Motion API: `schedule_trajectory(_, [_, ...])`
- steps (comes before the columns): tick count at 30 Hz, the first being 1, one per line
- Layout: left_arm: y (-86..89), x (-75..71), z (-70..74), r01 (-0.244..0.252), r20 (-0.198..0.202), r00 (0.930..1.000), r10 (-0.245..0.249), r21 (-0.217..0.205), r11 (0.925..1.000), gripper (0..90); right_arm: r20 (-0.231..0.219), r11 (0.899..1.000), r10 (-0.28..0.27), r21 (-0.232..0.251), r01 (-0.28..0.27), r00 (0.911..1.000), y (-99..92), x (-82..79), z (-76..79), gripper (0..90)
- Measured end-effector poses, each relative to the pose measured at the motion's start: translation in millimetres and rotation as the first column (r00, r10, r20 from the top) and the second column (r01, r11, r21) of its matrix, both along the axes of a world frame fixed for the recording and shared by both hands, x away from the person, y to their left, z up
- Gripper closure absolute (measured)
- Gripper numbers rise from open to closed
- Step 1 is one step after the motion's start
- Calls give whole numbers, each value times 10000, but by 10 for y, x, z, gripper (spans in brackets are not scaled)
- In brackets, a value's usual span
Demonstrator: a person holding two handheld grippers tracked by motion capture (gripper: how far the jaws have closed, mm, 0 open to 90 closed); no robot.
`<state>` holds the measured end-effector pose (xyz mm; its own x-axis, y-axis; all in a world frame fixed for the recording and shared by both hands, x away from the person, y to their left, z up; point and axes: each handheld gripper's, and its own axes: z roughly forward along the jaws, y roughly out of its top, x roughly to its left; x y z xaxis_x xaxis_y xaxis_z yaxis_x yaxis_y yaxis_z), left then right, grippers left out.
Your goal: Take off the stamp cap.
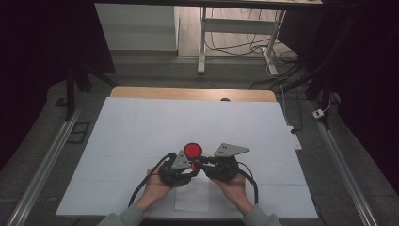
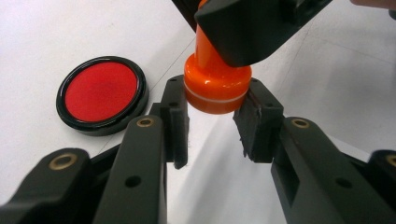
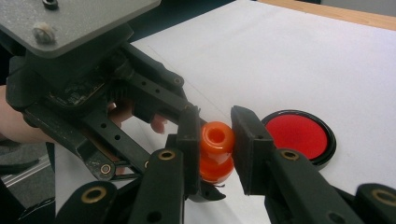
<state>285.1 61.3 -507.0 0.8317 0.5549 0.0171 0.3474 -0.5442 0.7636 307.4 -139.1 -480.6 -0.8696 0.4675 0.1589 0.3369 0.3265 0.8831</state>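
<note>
Both grippers are clamped on the same orange stamp. The left gripper has its pads pressed against the wide round base of the stamp, one on each side, seen in the left gripper view. The right gripper pinches the knobbed handle end, its pads tight against the orange top, seen in the right gripper view. In the high view the two grippers meet nose to nose, the left one at the left and the right one beside it, each held by a hand; the stamp between them shows there as little more than an orange speck, so its tilt is hard to judge from above.

Just beyond the grippers lies a round red ink pad in a black rim, open and flat on the white sheet. It sits close to the stamp but apart from it. All of this lies nearer the near edge of the sheet than its far edge, roughly midway between the left and right edges. The sheet covers a wooden table, whose bare top shows along the far edge.
</note>
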Motion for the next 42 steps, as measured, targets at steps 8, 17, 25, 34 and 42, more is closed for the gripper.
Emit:
schedule_trajectory(8, [-6, -6, -7, 36, 38, 10000, -37, 89, 10000, 658, -23, 10000, -13, -37, 13, 10000, -2, -3, -1, 735])
schedule_trajectory(17, [-55, -6, -112, 196, -252, 9995, -182, 560, 9982, 657, 297, 9928, -892, 831, 864, 9956, -294, 61, 206, 735])
schedule_trajectory(25, [12, -5, -70, 31, -126, 9999, -27, 372, 9993, 657, 252, 9956, -602, 741, 582, 9979, -220, 50, 169, 735])
schedule_trajectory(34, [77, 3, -35, -150, -76, 9999, 150, 121, 9998, 656, 234, 9954, -628, 737, 609, 9977, -228, 57, 161, 734])
schedule_trajectory(42, [152, -6, 3, -249, 25, 9997, 249, 16, 9997, 656, 284, 9955, -627, 732, 605, 9976, -229, 56, 164, 734])
